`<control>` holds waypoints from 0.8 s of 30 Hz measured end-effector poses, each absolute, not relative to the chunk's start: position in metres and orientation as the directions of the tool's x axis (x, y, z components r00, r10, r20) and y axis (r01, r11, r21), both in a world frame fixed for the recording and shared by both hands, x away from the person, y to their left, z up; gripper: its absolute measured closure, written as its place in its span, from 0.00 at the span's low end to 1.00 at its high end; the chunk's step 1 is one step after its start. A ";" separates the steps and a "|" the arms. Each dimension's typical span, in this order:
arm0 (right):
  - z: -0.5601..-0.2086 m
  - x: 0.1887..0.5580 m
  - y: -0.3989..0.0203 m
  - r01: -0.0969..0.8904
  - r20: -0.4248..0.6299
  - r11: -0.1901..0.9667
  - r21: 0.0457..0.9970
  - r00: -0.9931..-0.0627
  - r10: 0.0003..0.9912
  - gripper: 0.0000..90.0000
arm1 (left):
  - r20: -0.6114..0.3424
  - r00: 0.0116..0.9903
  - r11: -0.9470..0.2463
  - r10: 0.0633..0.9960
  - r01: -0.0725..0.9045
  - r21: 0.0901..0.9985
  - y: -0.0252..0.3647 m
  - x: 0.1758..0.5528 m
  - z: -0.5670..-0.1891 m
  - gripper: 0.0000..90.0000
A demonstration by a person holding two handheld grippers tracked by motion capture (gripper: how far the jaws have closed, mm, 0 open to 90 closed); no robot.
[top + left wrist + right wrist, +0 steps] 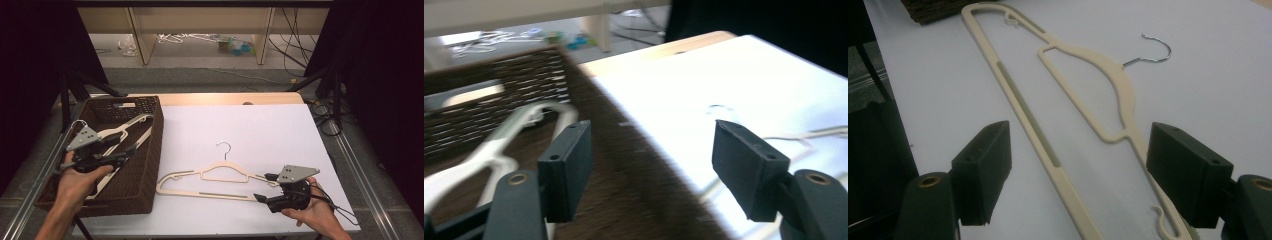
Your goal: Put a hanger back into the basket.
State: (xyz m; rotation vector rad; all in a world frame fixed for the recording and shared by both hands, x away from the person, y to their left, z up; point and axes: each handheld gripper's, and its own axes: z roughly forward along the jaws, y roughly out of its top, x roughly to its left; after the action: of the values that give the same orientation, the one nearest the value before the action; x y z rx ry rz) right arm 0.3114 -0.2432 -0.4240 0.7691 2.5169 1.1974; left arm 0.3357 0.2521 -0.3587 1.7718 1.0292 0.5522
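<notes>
With both grippers open and empty, the right should clamp the hanger's near end squarely.

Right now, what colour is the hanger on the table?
Cream, with a silver wire hook. The hanger shows best in the right gripper view.

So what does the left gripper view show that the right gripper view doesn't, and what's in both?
Left gripper view alone: the inside of the brown wicker basket with a cream hanger lying in it, the wooden table edge beyond the white sheet, and clutter on the floor behind. The left gripper has open jaws with nothing between them.

Right gripper view alone: the right gripper, jaws open astride one end of the hanger on the sheet, and that hanger's slotted bar and notches up close.

Both: the white sheet and that hanger with its metal hook.
</notes>
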 end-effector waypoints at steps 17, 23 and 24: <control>-0.426 0.312 -0.246 0.351 0.008 0.493 0.796 -0.821 0.571 0.23 | -0.058 0.735 -0.258 0.676 0.309 0.916 0.153 0.295 -0.389 0.19; -0.427 0.312 -0.246 0.345 0.000 0.495 0.797 -0.820 0.572 0.23 | -0.056 0.751 -0.265 0.658 0.300 0.916 0.141 0.287 -0.405 0.19; -0.427 0.312 -0.246 0.342 -0.004 0.499 0.796 -0.821 0.570 0.23 | -0.051 0.755 -0.271 0.654 0.297 0.916 0.140 0.287 -0.408 0.19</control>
State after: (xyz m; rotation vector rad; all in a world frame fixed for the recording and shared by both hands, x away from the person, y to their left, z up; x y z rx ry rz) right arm 0.3125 -0.2462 -0.4271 0.7732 2.4785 1.2266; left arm 0.2866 0.1399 -0.4082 1.8661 0.7318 0.4105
